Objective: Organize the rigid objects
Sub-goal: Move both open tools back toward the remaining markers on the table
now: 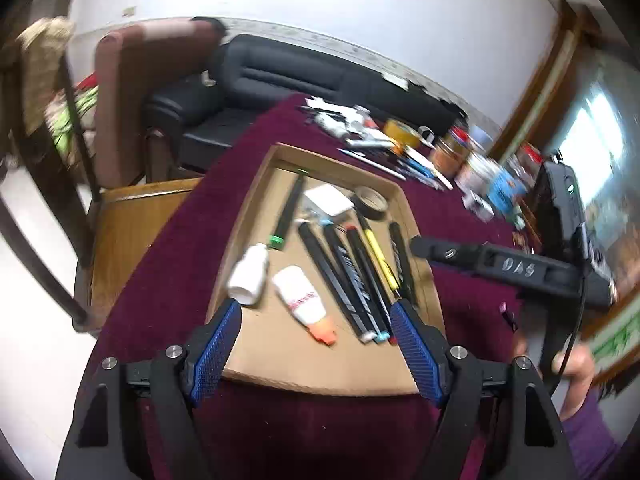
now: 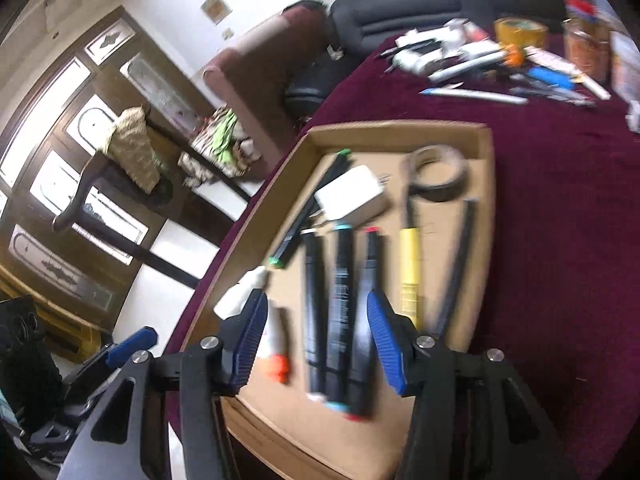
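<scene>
A cardboard tray (image 1: pixel 256 184) (image 2: pixel 486 184) lies on the maroon tablecloth. It holds several black markers (image 1: pixel 344 276) (image 2: pixel 340 296), a yellow pen (image 1: pixel 380 252) (image 2: pixel 411 264), a white bottle (image 1: pixel 250 270), a white tube with an orange cap (image 1: pixel 304 300) (image 2: pixel 276 344), a white adapter (image 2: pixel 352 194) and a tape roll (image 1: pixel 370 200) (image 2: pixel 438 178). My left gripper (image 1: pixel 318 314) is open and empty above the tray's near end. My right gripper (image 2: pixel 316 304) is open and empty over the markers; it shows from the side in the left wrist view (image 1: pixel 500 264).
Loose pens, tubes, a yellow tape roll (image 2: pixel 520 30) and jars (image 1: pixel 452 152) crowd the table's far side. A dark sofa (image 1: pixel 280 72) and a brown armchair (image 1: pixel 132 92) stand beyond the table. A wooden side table (image 1: pixel 128 216) sits at the left.
</scene>
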A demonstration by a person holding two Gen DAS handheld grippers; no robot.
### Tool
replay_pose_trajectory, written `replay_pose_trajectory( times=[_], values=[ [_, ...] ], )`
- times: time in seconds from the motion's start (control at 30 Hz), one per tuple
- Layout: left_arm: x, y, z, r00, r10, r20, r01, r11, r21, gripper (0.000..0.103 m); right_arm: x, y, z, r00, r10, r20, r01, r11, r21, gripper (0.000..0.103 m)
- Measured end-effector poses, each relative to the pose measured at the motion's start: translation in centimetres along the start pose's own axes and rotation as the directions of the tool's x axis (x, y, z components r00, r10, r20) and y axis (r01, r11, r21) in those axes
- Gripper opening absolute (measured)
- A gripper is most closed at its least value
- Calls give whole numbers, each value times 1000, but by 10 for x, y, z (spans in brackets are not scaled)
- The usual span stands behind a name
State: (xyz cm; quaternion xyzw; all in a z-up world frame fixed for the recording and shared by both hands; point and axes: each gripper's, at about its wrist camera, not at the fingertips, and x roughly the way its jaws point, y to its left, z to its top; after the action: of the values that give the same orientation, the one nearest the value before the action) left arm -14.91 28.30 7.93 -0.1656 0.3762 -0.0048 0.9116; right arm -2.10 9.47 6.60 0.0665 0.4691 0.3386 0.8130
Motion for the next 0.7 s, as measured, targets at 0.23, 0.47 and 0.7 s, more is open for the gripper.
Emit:
replay_pose_trajectory(
  times=[0.23,0.47,0.7],
  values=[
    [4,-56,-18,990,-124,-63,133,977,164,80,-85,-92,-42,971,-205,122,193,976,103,56],
    [18,-118,-33,973,-187,-139,219,937,272,80,-170,-198,-109,927,-336,166,261,896,358,56],
    [43,-159,-51,952,-193,-238,261,918,298,80,-171,-218,-146,943,-313,116,247,889,387,57]
  ],
)
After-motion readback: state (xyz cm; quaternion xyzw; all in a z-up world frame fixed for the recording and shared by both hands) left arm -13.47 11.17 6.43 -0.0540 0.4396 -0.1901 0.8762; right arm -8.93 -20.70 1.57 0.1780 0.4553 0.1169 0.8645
